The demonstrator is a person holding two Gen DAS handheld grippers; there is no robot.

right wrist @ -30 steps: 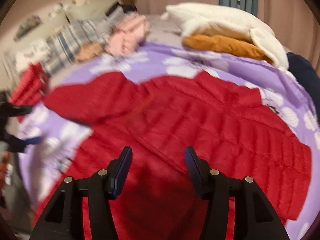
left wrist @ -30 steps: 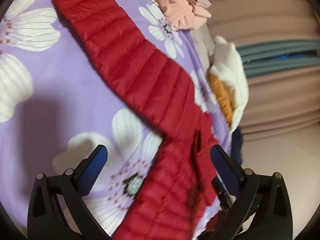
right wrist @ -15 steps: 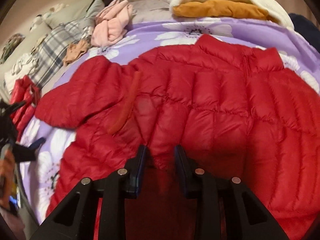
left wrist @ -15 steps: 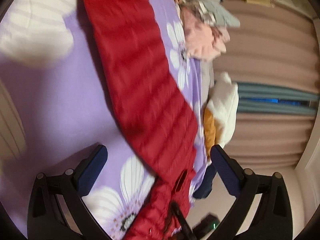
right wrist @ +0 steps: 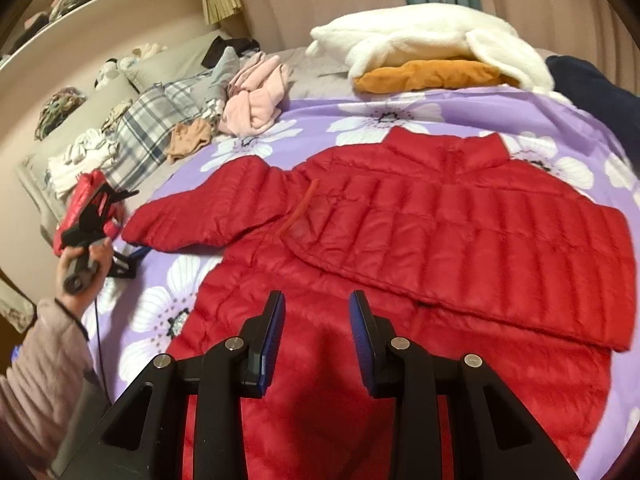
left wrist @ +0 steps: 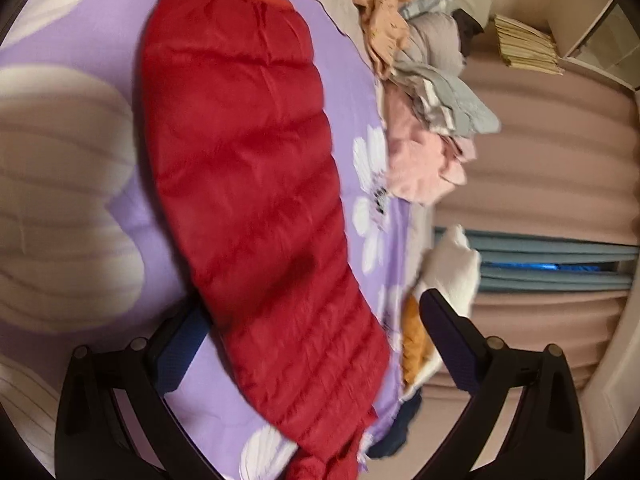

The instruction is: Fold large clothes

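Note:
A red puffer jacket [right wrist: 460,232] lies spread on the purple flowered bedsheet [right wrist: 400,116], one front panel folded over its body. My right gripper [right wrist: 318,320] stands over the lower body, its jaws narrow and pinching the red fabric between the pads. The jacket's sleeve [left wrist: 248,184] stretches out to the left. My left gripper [left wrist: 316,340] straddles that sleeve. Its jaws are wide and closing, and the pads are off the cloth. In the right wrist view a person's hand [right wrist: 84,268] holds the left gripper [right wrist: 130,224] at the sleeve's cuff.
Pink [right wrist: 256,96], plaid [right wrist: 148,128] and tan [right wrist: 188,140] clothes are heaped at the bed's far left. A white fleece [right wrist: 420,36] over an orange garment [right wrist: 428,74] and a navy item [right wrist: 592,84] lie at the far edge. Another red garment [right wrist: 80,204] sits behind the left gripper. Curtains hang behind.
My left gripper rolled and slid along the sleeve toward its cuff, and the sleeve now lies between its fingers. My right gripper narrowed onto the jacket's fabric and drew back.

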